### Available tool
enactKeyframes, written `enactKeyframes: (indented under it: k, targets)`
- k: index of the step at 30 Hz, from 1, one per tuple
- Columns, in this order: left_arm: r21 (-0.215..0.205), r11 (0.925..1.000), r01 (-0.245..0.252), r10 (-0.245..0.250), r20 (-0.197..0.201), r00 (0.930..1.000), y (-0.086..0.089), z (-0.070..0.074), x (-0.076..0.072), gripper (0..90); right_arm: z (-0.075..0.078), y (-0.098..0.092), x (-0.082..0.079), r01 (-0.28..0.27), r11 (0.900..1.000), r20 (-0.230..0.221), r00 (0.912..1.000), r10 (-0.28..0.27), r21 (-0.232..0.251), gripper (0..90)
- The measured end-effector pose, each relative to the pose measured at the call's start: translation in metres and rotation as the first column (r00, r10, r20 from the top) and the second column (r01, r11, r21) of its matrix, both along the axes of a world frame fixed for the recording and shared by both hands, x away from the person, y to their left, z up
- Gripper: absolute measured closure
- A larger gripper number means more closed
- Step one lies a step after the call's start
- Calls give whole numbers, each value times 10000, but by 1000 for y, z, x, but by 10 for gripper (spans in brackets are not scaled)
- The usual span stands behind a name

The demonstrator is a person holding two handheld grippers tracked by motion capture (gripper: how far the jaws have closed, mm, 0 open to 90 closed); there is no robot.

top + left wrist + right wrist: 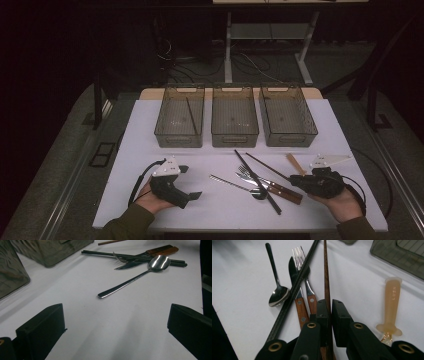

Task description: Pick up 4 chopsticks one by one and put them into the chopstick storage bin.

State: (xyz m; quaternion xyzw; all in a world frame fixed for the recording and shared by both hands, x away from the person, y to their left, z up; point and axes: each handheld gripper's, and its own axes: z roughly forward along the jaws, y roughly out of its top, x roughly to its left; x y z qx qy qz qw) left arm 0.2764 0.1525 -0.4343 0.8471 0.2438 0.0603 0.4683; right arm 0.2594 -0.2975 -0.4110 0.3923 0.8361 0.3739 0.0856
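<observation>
My right tongs (329,312) pinch the brown chopstick (326,277) near its butt end, right of the cutlery pile on the desk (220,210). Light, stiff, thin and smooth, it would likely pivot or slip; a hold nearer mid-length looks steadier. Left tongs (115,325) spread, idle.
</observation>
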Motion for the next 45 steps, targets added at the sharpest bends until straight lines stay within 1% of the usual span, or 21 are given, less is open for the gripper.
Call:
enactKeyframes:
  k: [2,6,11,13,14,15,17,24,33,37,45]
  targets:
    - [-15,10000,-3,3,3,10000,0,0,0,2,2,1,0,-65,9999,110,9999,65,78,839]
    - [-35,10000,-8,8,-7,10000,0,0,1,2,4,2,1,-145,9996,180,9997,140,242,839]
    - [-145,9998,-162,162,-2,9999,3,0,0,2,8,5,2,-182,9990,301,9994,170,404,839]
    - [-173,9997,-177,177,15,9998,4,1,0,2,10,7,3,-209,9982,221,9996,197,566,839]
    - [-190,9996,-192,193,3,9998,4,1,0,2,10,7,4,-269,9978,357,9991,247,605,839]
    - [-186,9996,-200,200,1,9998,4,0,0,2,11,9,4,-269,9975,276,9993,252,655,839]
    - [-230,9995,-236,235,-38,9997,4,0,0,1,12,11,6,-377,9974,362,9987,355,618,839]
    - [-193,9995,-238,237,-17,9997,4,0,0,2,18,19,10,-548,9952,438,9977,514,813,839]
    - [-137,9996,-249,249,-7,9997,3,-1,0,2,25,32,20,-734,9922,647,9957,670,1010,839]
    - [-194,9994,-281,280,-17,9996,3,-1,0,2,28,39,25,-854,9910,693,9945,784,1035,839]
    - [-249,9992,-327,326,-34,9995,3,-1,0,2,32,49,35,-846,9888,742,9944,759,1230,839]
